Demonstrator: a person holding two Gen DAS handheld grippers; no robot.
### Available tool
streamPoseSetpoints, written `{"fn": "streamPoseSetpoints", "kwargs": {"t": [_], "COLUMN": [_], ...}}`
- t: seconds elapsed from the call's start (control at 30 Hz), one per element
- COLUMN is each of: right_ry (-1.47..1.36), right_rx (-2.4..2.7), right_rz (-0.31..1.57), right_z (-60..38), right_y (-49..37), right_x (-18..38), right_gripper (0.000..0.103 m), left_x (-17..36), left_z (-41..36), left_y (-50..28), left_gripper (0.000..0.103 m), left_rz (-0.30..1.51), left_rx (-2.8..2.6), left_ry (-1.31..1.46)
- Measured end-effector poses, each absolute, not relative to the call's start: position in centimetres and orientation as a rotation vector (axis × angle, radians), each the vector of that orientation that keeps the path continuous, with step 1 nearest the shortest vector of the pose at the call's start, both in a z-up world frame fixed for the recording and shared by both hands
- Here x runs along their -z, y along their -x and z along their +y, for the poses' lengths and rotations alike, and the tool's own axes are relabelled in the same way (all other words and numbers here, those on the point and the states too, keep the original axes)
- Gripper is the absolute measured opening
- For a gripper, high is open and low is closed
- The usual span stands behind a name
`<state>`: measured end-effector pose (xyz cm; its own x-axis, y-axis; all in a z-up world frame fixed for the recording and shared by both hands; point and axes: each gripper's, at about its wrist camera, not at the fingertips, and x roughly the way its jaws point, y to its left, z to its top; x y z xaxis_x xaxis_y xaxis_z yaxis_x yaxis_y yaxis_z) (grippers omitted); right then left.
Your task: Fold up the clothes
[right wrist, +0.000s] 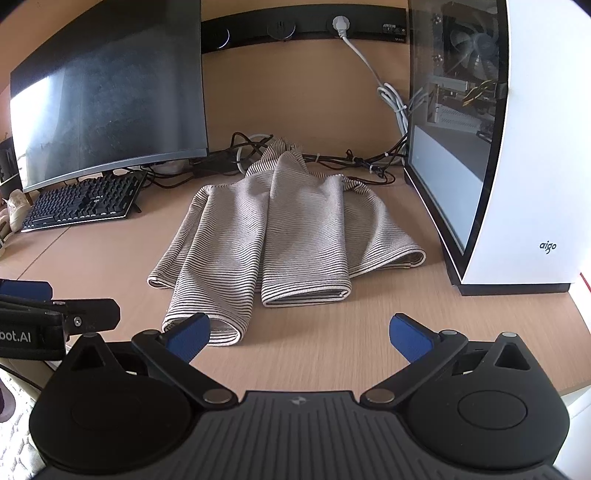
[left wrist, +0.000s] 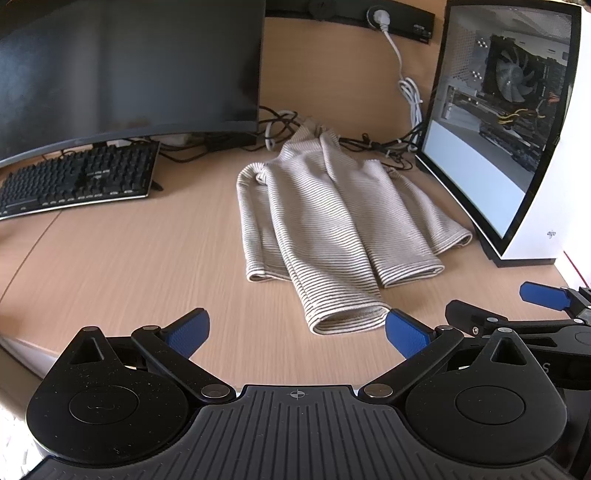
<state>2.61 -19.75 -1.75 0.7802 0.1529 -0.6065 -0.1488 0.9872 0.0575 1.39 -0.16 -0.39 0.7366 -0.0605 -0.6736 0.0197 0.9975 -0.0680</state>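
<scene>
On the left of the wooden bench [left wrist: 129, 258] a black mechanical keyboard [left wrist: 79, 179] lies under the lower edge of a dark curved monitor [left wrist: 125, 70]; behind them black cables [left wrist: 280, 123] tangle along the back wall, where a white power cord [left wrist: 404, 79] runs down from a plug in a black socket strip [left wrist: 400, 20]; in the middle of the bench lies the striped sweater [left wrist: 332, 218], beige with thin dark stripes, partly folded, its two sleeves laid down over the body with the cuffs pointing toward the cameras; the nearer cuff reaches almost to the bench's front edge; to the right stands a white computer case [left wrist: 535, 155] with a glass side panel, the sweater's right hem close beside its base but apart from it; the left gripper [left wrist: 297, 332] hangs low over the front of the bench with its blue fingers spread wide and nothing between them, the near cuff lying just ahead of its right finger; the right gripper [right wrist: 299, 336] is likewise spread wide and empty, its left finger overlapping the same cuff in its own view, though contact cannot be told; both grippers sit side by side, each visible at the edge of the other's view
</scene>
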Motion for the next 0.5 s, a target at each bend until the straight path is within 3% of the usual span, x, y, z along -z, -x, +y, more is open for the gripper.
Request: {"fn": "streamPoseSetpoints", "kwargs": {"t": [0.5], "right_ry": [-0.015], "right_rx": [-0.103], "right_rz": [0.686], "right_z": [-19.0], "right_y": [-5.4], "right_x": [2.1], "right_gripper": [0.103], "left_x": [0.8], "left_z": [1.9], "left_y": [-5.2], "left_gripper": [0.103], "left_rz": [0.775], "left_rx": [0.092], "left_ry": [0.093]}}
